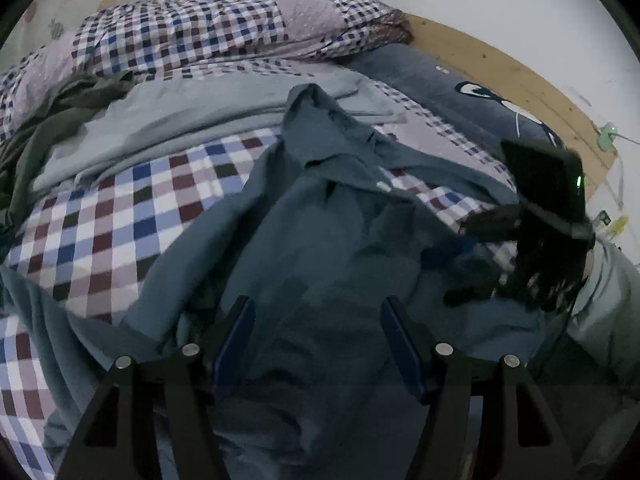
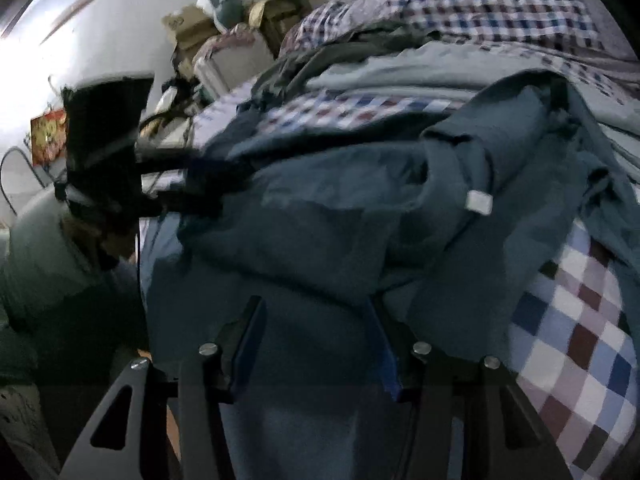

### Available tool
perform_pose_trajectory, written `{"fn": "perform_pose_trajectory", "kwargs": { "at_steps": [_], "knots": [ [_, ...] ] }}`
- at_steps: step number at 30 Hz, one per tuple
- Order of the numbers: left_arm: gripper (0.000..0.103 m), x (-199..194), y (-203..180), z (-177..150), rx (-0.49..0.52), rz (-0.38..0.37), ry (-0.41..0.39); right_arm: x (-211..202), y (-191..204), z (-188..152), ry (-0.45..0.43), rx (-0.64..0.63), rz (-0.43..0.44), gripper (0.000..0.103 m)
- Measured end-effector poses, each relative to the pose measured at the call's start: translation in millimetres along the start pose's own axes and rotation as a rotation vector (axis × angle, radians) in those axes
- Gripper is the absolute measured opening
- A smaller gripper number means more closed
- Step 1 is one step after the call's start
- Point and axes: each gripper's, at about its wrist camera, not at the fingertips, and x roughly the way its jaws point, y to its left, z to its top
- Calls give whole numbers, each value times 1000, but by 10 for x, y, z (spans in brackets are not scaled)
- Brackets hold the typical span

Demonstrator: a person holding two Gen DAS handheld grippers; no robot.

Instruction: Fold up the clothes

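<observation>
The left tongs (image 1: 318,344) are low over the blue-green garment (image 1: 320,240), and their 2 fingers stand wide apart with only cloth showing between them. They do not pinch anything I can see. The right tongs (image 2: 316,340) look the same: wide apart, low over the same garment (image 2: 320,208). I think both sit near the close edge so each can take 1 side and lift evenly.

The garment lies bunched and wrinkled on the bed's checked sheet (image 1: 104,216). It is not flat and not in a neat fold. This could be a garment being spread out, or 1 in the middle of a fold; I cannot tell which.

A little farther back lies a grey cloth (image 1: 180,116), flatter, maybe put aside. Past it is a checked quilt (image 1: 180,32).

The left view shows the garment's long part reaching away, a dark blue pillow (image 1: 460,96) and a wooden board (image 1: 520,80). The right view does not. It shows a small white tag (image 2: 479,202) on the garment, and boxes (image 2: 192,28) far off by the wall.
</observation>
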Motion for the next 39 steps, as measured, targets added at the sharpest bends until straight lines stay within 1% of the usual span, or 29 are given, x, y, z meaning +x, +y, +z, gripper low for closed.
{"fn": "perform_pose_trajectory", "kwargs": {
  "at_steps": [1, 2, 4, 5, 6, 7, 9, 12, 14, 17, 19, 20, 21, 22, 23, 24, 29, 33, 34, 35, 36, 38, 39],
  "knots": [
    [61, 9, -4, -15, 0, -3, 4, -37, 23, 27, -30, -4, -1, 54],
    [55, 20, -16, -27, 2, -1, 10, -75, 51, 56, -60, -10, -3, 54],
    [38, 59, -42, -42, 6, 20, 20, -124, 87, 103, -104, -14, -3, 54],
    [15, 77, -50, -56, 5, 18, 26, -143, 102, 128, -123, -13, -4, 54],
    [4, 95, -58, -70, 5, 17, 33, -161, 118, 153, -142, -12, -4, 54],
    [4, 108, -71, -85, 7, 15, 37, -169, 129, 172, -154, -13, -9, 54],
    [0, 85, -135, -119, 24, 6, 26, -177, 147, 206, -170, -18, -23, 54],
    [0, -12, -267, -158, 48, -17, -6, -164, 183, 251, -182, -27, -28, 54],
    [0, -7, -255, -152, 45, 7, -7, -149, 218, 272, -186, -46, -54, 55],
    [0, 1, -236, -143, 41, 42, -10, -98, 227, 290, -182, -57, -121, 56],
    [6, 6, -223, -137, 37, 66, -12, -79, 180, 295, -183, -37, -159, 56],
    [12, 8, -217, -134, 36, 78, -13, -81, 153, 294, -185, -26, -164, 56],
    [23, 9, -199, -130, 32, 88, -15, -87, 128, 291, -188, -18, -168, 56],
    [30, 4, -138, -120, 20, 89, -22, -92, 103, 289, -191, -9, -171, 56],
    [39, -1, -66, -99, 8, 91, -31, -96, 86, 287, -192, -3, -174, 56],
    [42, -5, -1, -82, -2, 93, -38, -98, 71, 287, -193, 1, -174, 56],
    [43, 51, 145, -85, -13, 112, -11, -109, 28, 284, -194, 14, -171, 56],
    [43, 89, 88, -135, 16, 95, 11, -151, 23, 283, -208, 19, -179, 56],
    [42, 95, 62, -149, 28, 89, 16, -171, 21, 286, -217, 22, -182, 56],
    [27, 100, 38, -162, 37, 85, 19, -196, 16, 290, -227, 27, -181, 56],
    [2, 94, 18, -166, 40, 84, 20, -221, 10, 294, -237, 33, -178, 56],
    [2, 48, -35, -175, 42, 72, 6, -242, 19, 304, -240, 35, -162, 56],
    [2, 22, -71, -178, 47, 52, -2, -240, 47, 309, -239, 24, -151, 56]
  ]
}}
